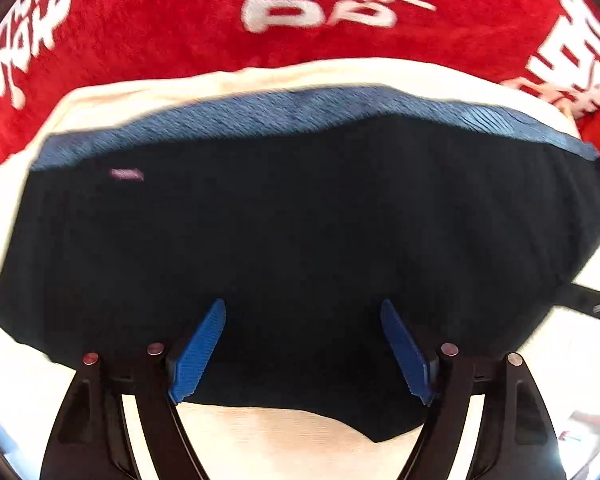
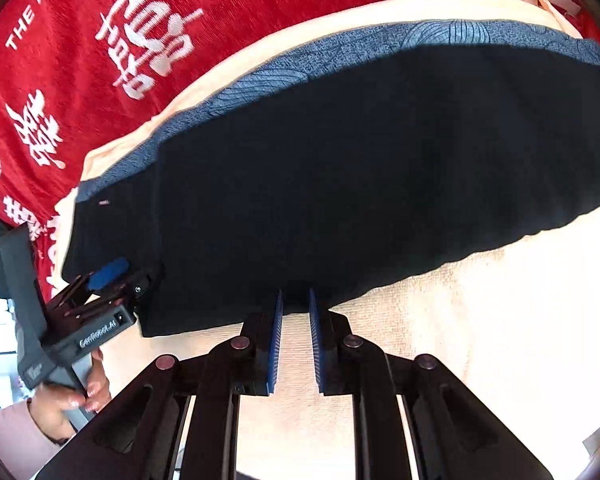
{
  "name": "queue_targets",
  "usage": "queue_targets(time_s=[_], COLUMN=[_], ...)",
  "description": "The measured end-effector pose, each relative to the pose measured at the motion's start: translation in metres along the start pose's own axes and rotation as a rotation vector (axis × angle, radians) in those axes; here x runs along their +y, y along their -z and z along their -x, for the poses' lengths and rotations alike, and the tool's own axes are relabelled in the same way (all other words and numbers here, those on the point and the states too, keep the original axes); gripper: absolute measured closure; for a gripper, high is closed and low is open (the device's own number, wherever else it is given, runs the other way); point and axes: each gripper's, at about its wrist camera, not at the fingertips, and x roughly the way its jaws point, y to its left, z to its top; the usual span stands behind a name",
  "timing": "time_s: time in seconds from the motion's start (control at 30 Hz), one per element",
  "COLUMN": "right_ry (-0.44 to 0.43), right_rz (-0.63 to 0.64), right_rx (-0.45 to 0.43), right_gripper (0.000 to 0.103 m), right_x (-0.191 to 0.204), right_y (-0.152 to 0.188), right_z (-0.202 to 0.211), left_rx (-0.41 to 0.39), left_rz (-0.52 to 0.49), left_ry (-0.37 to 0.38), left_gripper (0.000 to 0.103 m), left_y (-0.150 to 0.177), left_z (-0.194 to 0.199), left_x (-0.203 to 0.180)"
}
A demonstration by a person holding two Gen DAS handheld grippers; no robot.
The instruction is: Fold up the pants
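Looking down from the left wrist view, the left gripper (image 1: 303, 312) is seen with its blue fingers (image 1: 198, 350) spread wide, nothing pinched between them, hovering over the near edge of the pants (image 1: 300, 220). The pants are laid out as a dark folded slab with a blue patterned waistband (image 1: 300, 110) running along the 12 o'clock side, and a tiny pale label (image 1: 127, 175) is spotted around 10 o'clock. A cream towel (image 1: 280, 432) is spread underneath, and a red blanket with white characters (image 1: 140, 16) fills everything from 9 through 3 o'clock at the top.

Over in the right wrist view, the right gripper (image 2: 294, 304) is shown with its fingers (image 2: 274, 344) set narrow, a slim gap left between them, tips right at the pants' near hem. Whether cloth is actually pinched can't be told. The left gripper is caught at 8 o'clock, sitting on the pants' corner, held by a hand (image 2: 78, 398) with a pink sleeve (image 2: 16, 436).
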Motion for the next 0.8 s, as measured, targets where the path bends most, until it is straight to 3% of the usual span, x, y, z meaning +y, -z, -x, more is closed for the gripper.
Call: queue_targets(time_s=[0.13,0.33,0.47,0.6,0.7,0.8], right_ry=[-0.026,-0.005,0.015,0.116,0.132,0.134], right_rz=[0.071,0.126,0.149,0.100,0.036,0.038], right_rx=[-0.073,-0.067,-0.090,-0.144,-0.149,-0.145], right_gripper=[0.082,0.081,0.085,0.083,0.081,0.074], right_x=[0.016,0.027,0.012,-0.012,-0.030,-0.036], right_y=[-0.039,-0.110,-0.130,-0.147,-0.152,-0.137], right_z=[0.008,-0.033,-0.042,-0.036,-0.022,-0.002], left_rx=[-0.092,-0.067,-0.091,-0.069,-0.067,-0.070], left_rz=[0.035,0.074,0.135,0.189,0.156,0.103], left_ry=[0.014,-0.003,-0.014,-0.032,-0.050,0.006], left_gripper=[0.022,0.022,0.015,0.015,0.016,0.015], left_y=[-0.046,-0.107,-0.120,-0.139,-0.143,-0.134], left_z=[0.011,-0.034,-0.046,-0.049,-0.032,-0.009], left_x=[-0.007,-0.026,-0.023,-0.010,-0.011,-0.034])
